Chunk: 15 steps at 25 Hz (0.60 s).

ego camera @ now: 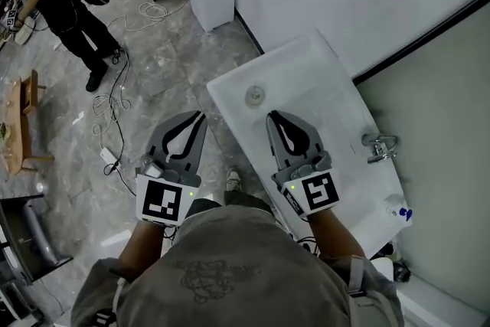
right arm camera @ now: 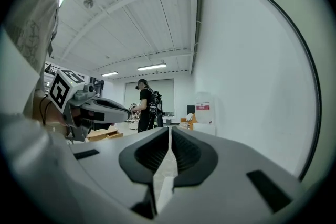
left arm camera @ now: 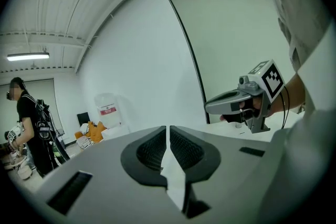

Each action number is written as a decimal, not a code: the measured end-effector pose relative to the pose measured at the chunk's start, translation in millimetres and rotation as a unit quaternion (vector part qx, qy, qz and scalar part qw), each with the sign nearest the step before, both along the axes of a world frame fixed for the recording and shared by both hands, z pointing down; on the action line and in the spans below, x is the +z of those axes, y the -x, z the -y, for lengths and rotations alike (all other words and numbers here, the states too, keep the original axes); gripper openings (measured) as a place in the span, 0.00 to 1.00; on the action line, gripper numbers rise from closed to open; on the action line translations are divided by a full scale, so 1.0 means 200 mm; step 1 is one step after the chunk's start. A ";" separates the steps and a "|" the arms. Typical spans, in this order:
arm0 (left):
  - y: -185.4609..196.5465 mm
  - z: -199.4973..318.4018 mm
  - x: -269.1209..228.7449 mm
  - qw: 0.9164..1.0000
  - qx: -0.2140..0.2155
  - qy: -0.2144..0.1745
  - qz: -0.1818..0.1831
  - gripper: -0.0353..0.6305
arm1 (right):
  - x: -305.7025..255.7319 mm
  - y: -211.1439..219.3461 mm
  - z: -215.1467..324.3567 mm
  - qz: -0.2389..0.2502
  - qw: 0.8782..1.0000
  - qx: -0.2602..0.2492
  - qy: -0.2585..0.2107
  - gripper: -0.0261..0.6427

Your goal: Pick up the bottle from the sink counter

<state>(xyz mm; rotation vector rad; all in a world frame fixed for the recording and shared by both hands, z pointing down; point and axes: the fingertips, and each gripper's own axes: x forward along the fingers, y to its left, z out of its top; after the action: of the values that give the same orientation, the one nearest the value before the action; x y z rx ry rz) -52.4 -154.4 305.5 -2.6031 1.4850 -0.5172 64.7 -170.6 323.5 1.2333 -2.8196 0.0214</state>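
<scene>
Over white sink counter (ego camera: 321,80) and seemingly stone floor (ego camera: 153,65): right gripper (ego camera: 272,117) and left gripper (ego camera: 201,116), fingers (left arm camera: 149,147) closed, empty.

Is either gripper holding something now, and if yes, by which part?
Nothing is held: the left gripper and the right gripper are both shut, with nothing between the jaws.

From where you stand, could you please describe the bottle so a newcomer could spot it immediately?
Find the white sink counter against the wall. Follow its wall-side edge past the metal faucet toward the near end. The pale bottle there is the only thing on it showing blue.
</scene>
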 end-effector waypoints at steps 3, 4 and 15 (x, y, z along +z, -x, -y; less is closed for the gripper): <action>-0.03 0.09 0.02 1.000 0.002 0.003 0.001 0.10 | 0.02 0.01 0.11 -0.011 1.000 -0.003 -0.003 0.09; -0.03 0.12 0.03 1.000 0.003 0.004 0.002 0.10 | 0.02 0.01 0.15 -0.009 1.000 -0.001 -0.002 0.09; -0.05 0.37 0.12 1.000 0.020 0.007 0.009 0.10 | 0.20 0.09 0.47 -0.006 0.999 0.025 0.029 0.39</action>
<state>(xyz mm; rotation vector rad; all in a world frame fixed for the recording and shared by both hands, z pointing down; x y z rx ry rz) -43.1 -228.0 328.8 -2.6252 1.4256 -0.5462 45.9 -264.0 362.8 1.2873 -2.7562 0.0978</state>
